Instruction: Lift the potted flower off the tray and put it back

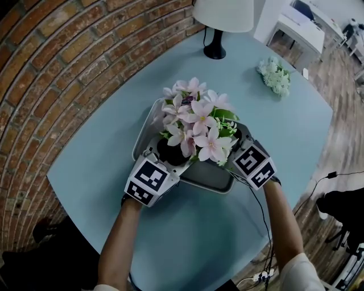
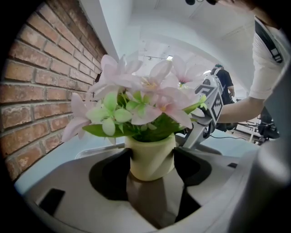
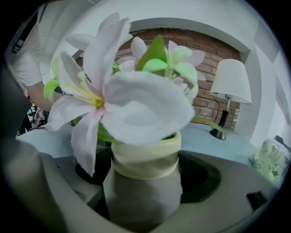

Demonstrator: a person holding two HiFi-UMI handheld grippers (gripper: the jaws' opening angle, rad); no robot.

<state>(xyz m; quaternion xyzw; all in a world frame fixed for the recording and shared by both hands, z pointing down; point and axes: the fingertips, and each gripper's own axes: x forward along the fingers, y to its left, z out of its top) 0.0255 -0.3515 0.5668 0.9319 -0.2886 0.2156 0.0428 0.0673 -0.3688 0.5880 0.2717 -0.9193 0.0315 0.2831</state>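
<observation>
Wall: red-brown brick wall (image 1: pixel 51 68) runs along my left, close beside the bench.
Bench: pale blue bench (image 1: pixel 296 136) with rounded corners.
Light: a lamp (image 1: pixel 223 14) with a white shade and black foot stands at the bench's far edge.
Floor: wood floor (image 1: pixel 338 82) on my right, with a black cable (image 1: pixel 335 173) lying across it.
Furniture: white desks (image 1: pixel 301 28) beyond the bench.

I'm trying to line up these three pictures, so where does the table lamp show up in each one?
Head view: the lamp is at the top edge, right of the middle.
Left gripper view: not in it.
Right gripper view: the lamp is at the right, in front of the brick wall.
Shared landmark: the potted flower, central in all three.
</observation>
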